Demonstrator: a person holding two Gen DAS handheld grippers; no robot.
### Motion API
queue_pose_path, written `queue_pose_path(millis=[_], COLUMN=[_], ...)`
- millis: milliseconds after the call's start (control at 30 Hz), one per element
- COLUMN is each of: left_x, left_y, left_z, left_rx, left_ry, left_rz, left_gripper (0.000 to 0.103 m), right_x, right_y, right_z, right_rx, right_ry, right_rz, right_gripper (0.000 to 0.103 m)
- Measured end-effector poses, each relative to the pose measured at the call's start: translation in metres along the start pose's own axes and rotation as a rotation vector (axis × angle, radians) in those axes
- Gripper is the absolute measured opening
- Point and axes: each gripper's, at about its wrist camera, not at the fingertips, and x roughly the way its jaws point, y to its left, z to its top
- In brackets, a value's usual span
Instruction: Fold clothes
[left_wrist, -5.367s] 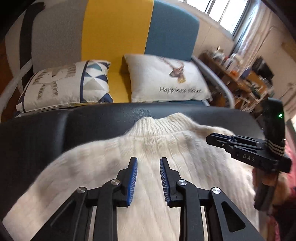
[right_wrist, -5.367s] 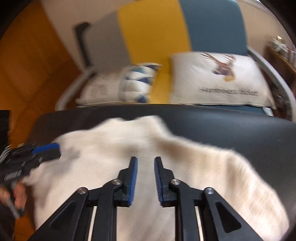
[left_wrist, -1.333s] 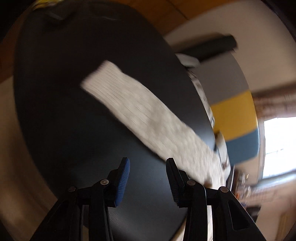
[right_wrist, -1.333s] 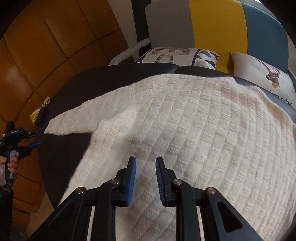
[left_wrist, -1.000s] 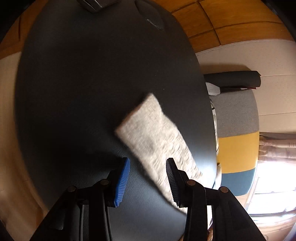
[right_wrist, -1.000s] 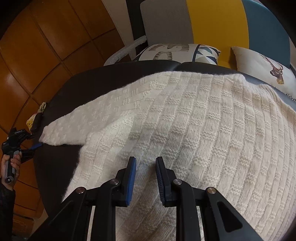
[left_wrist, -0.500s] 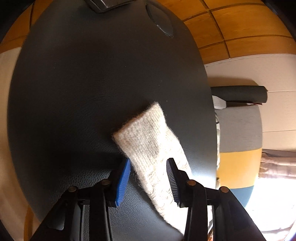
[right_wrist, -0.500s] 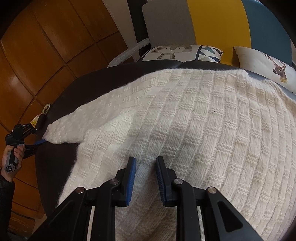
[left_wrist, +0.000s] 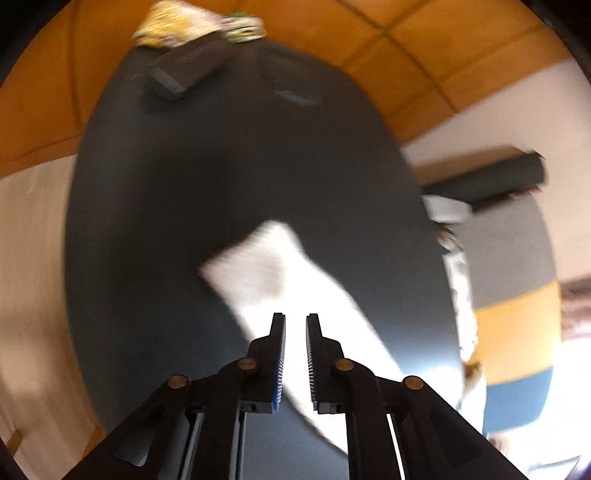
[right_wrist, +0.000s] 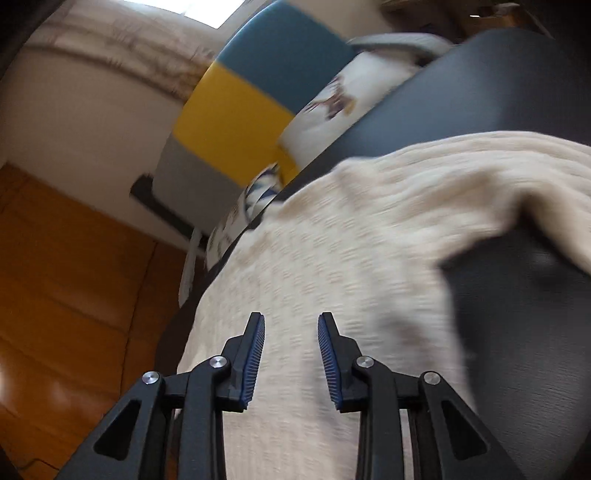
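Round black tabletop carrying a cream knit sweater, its sleeve reaching toward 11 o'clock; a dark flat object, blurred, lies near the 12 o'clock edge.

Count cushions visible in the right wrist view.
2: a deer-print cushion against the sofa's blue-yellow back, and a patterned cushion lower left, mostly hidden behind the table edge. More could be hidden.

The left gripper points steeply down, its jaws closing to a narrow gap. The right gripper tilts down less steeply, jaws opening, nothing between them.
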Motion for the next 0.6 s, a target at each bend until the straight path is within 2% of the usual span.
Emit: queue_pose_path(millis=[100,200,267,333,433,533,600], left_x=[-0.003,0.003,0.009,0.015,0.024,0.031,0.038], left_y=[-0.047,-0.101,-0.139,-0.177,-0.231,-0.27,-0.292], left_z=[-0.028,-0.076,-0.117,-0.165,-0.249,-0.34,-0.394], left_rx=[0.115,0.256,0.376,0.514,0.771,1.014,1.128], left_ry=[0.014,0.075,0.124,0.168,0.24,0.318,0.367], left_rz=[-0.056,-0.112,-0.141,-0.168,-0.202,-0.238,-0.258], left_gripper=[0.017,0.018,0.02,0.02,0.023,0.023,0.023], right_x=[-0.093,-0.168,-0.201,-0.216,-0.207,-0.163,-0.13], right_y=[-0.072,-0.141,-0.175,-0.193,-0.173,-0.128,-0.097], right_z=[0.01,-0.004,-0.017,-0.023,-0.007,0.027,0.051], right_rx=[0.199,0.419,0.524,0.556,0.378,0.119,-0.013], right_ry=[-0.17,-0.337,-0.417,-0.437,-0.357,-0.202,-0.145], right_rz=[-0.035,-0.068,-0.091,-0.136,-0.239,-0.259,-0.27], right_gripper=[0.032,0.033,0.035,0.035,0.034,0.034,0.033])
